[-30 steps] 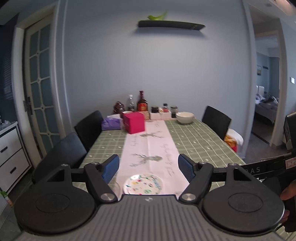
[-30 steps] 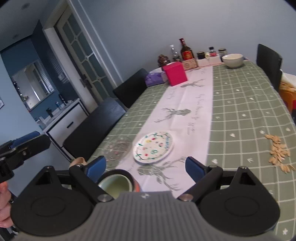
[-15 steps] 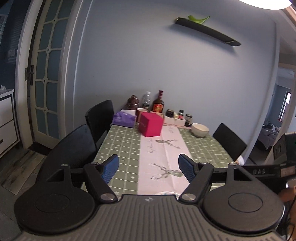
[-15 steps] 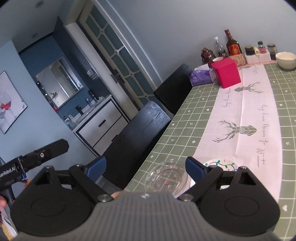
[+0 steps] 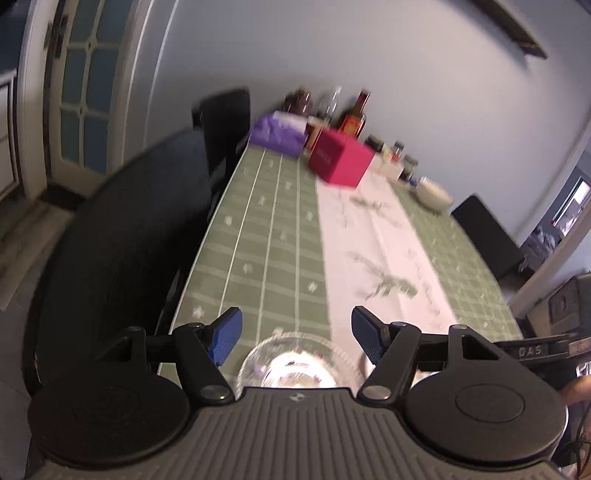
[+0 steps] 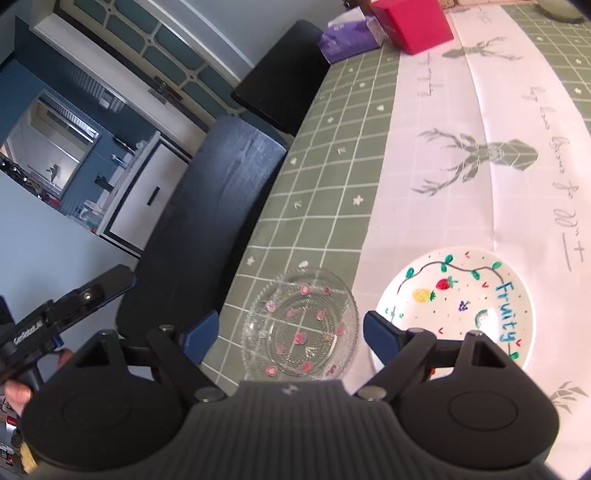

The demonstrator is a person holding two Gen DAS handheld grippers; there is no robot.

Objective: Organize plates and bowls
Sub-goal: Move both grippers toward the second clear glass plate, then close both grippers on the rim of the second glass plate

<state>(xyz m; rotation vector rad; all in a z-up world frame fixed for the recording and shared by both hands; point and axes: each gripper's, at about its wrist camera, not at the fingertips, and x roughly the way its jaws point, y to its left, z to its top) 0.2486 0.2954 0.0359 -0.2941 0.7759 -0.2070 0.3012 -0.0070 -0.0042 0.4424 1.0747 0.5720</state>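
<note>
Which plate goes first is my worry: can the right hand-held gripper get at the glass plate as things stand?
Probably yes. The right hand-held gripper hangs open right over the glass plate, nothing between them; the fruit-painted plate lies beside it, apart.

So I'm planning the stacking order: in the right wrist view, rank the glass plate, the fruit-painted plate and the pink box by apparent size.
1. Fruit-painted plate, partly hidden.
2. Glass plate, nearly alike, so unsure.
3. Pink box, smallest-looking, but farther away and cropped.
</note>
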